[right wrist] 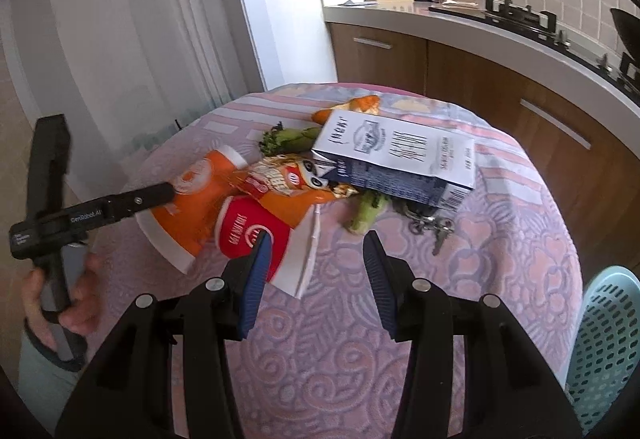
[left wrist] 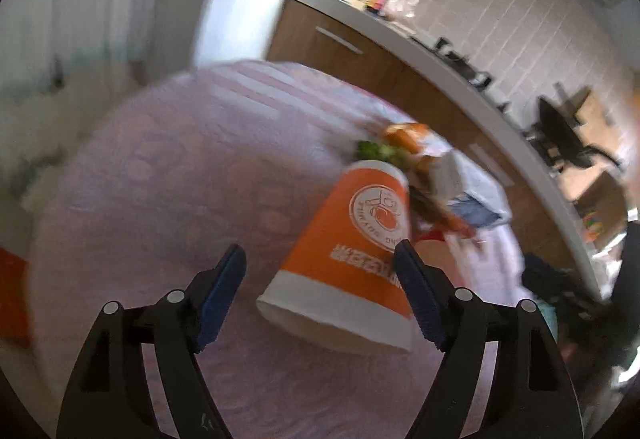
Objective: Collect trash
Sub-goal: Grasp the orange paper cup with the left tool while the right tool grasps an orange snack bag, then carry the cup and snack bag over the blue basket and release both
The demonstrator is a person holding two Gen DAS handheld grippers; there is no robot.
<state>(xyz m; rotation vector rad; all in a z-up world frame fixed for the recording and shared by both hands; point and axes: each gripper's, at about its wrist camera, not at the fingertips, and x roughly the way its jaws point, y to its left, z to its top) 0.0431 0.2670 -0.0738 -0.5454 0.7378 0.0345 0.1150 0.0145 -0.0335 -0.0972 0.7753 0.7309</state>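
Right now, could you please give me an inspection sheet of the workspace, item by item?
Surface: round table under a pink patterned cloth.
Job's things: orange paper cup on its side; red cup lying beside it; snack wrapper across both; white-and-blue carton lying flat; vegetable scraps and orange peel behind.
Clutter: keys by the carton.
Grippers: left claw open, orange cup between its fingers, contact unclear; right claw open, empty, near the red cup.
Cables: nothing seen.
Surroundings: teal perforated basket at table edge; kitchen counter with stove behind.
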